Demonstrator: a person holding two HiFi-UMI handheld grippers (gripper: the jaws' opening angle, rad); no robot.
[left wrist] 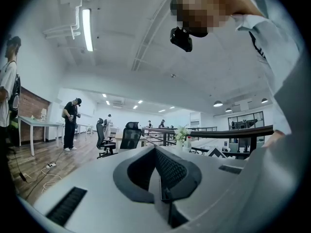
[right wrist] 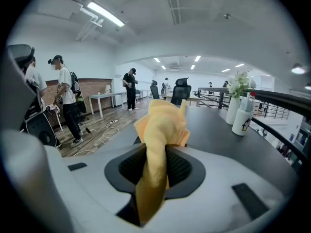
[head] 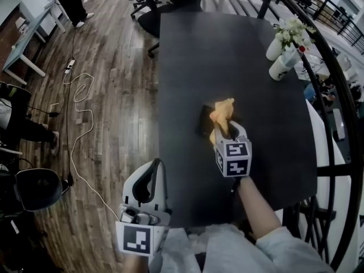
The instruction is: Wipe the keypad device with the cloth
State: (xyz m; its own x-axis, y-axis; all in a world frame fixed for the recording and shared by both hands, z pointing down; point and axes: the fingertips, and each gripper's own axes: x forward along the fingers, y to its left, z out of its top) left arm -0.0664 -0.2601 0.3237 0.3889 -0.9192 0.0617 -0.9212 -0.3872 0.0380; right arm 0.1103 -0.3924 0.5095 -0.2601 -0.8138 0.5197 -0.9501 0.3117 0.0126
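Observation:
The yellow cloth [head: 223,114] hangs bunched from my right gripper [head: 226,133], which is shut on it over the middle of the black table [head: 187,56]. Under the cloth lies the dark keypad device [head: 204,121], hard to tell from the tabletop; its right part is covered. In the right gripper view the cloth [right wrist: 163,125] fills the space between the jaws of that gripper [right wrist: 158,171] and hides the device. My left gripper [head: 152,169] is held off the table's near left corner, shut with nothing in it; in its own view the left gripper [left wrist: 159,176] points out across the room.
A white vase of flowers [head: 282,41] and a white bottle [head: 281,67] stand at the table's far right. An office chair [head: 153,17] is at the far end. A black railing [head: 335,90] curves along the right. A white cable [head: 79,101] lies on the wooden floor at left.

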